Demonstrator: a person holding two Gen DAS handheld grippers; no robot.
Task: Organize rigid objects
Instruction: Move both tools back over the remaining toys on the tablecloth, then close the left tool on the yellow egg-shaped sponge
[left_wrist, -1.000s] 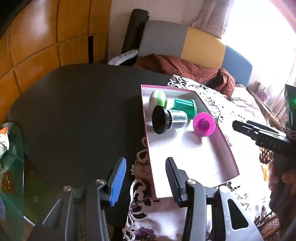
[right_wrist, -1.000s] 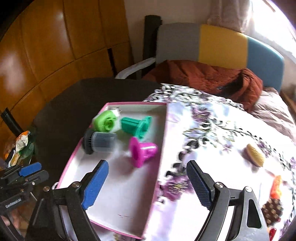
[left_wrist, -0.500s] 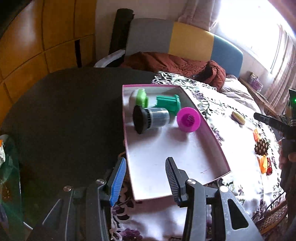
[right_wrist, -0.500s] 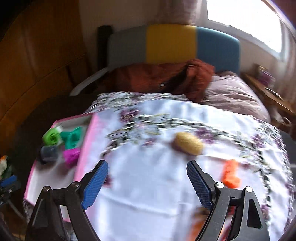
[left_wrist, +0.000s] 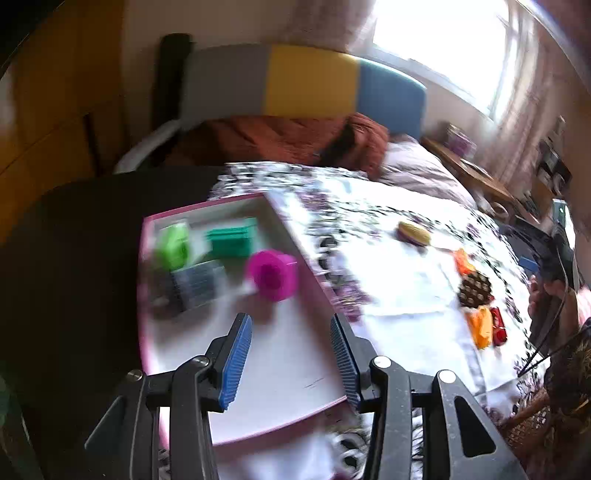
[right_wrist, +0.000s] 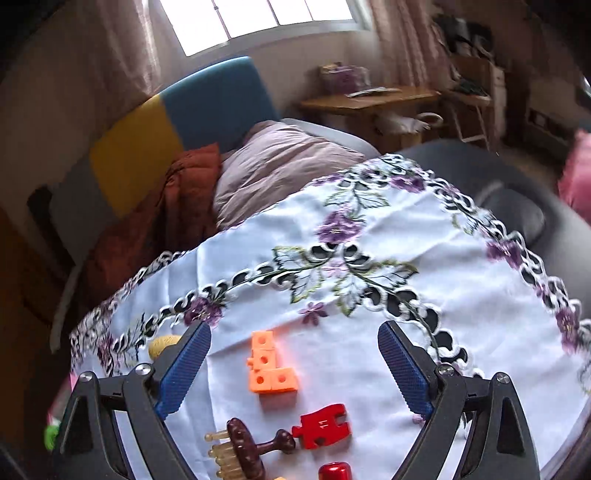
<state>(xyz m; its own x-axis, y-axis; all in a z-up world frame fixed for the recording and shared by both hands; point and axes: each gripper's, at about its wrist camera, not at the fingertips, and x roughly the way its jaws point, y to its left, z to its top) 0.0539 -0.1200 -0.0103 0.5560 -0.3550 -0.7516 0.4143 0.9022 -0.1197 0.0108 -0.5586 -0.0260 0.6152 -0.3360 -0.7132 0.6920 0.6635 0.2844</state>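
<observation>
In the left wrist view a pink-rimmed white tray (left_wrist: 280, 365) holds a lime green piece (left_wrist: 173, 246), a teal spool (left_wrist: 232, 242), a grey and black cylinder (left_wrist: 194, 284) and a magenta cup (left_wrist: 272, 274). My left gripper (left_wrist: 290, 363) is open and empty above the tray's near end. In the right wrist view my right gripper (right_wrist: 293, 371) is open and empty over an orange block piece (right_wrist: 269, 369), a red puzzle piece (right_wrist: 322, 425), a brown massager brush (right_wrist: 245, 448) and a red cylinder (right_wrist: 334, 472). A yellow oval (right_wrist: 162, 344) lies left of it.
A white floral tablecloth (right_wrist: 369, 280) covers the dark round table (left_wrist: 74, 236). A sofa with grey, yellow and blue back (left_wrist: 306, 88) and a rust blanket (left_wrist: 280, 136) stands behind. A wooden side table (right_wrist: 369, 99) is at the back right. The right gripper shows at the left view's right edge (left_wrist: 546, 258).
Both grippers have swung to the right. The right view has left the tray and now looks over the loose pieces on the cloth. Both stay open.
</observation>
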